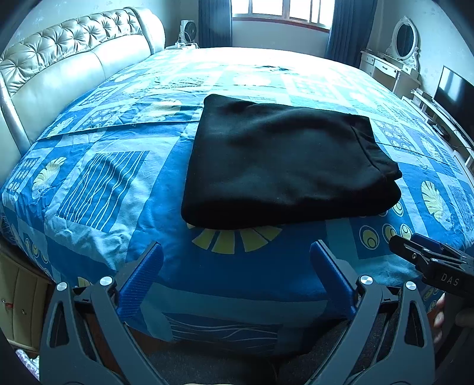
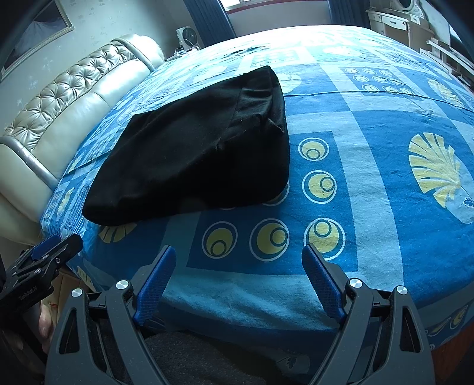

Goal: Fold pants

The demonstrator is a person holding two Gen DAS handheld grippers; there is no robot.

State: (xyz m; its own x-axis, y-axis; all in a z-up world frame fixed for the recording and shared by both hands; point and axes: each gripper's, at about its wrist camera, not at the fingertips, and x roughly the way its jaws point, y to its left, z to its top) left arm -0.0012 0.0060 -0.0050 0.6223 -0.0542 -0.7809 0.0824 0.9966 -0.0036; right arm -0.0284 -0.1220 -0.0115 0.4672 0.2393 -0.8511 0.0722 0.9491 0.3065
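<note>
From my feed I saw a wide bed under a blue patchwork bedsheet (image 1: pixel 97 177) printed with pale yellow shells, rings and wavy white stripes, creased near its front edge. A cream tufted leather headboard (image 1: pixel 68 59) ran along its left side. Beyond the far edge stood a small white box fan (image 1: pixel 189 31) beside dark blue curtains (image 1: pixel 214 22) framing a bright window (image 1: pixel 281 11). To the right I made out a white dressing table with an oval mirror (image 1: pixel 404 38) and a dark flat television screen (image 1: pixel 454 88).
</note>
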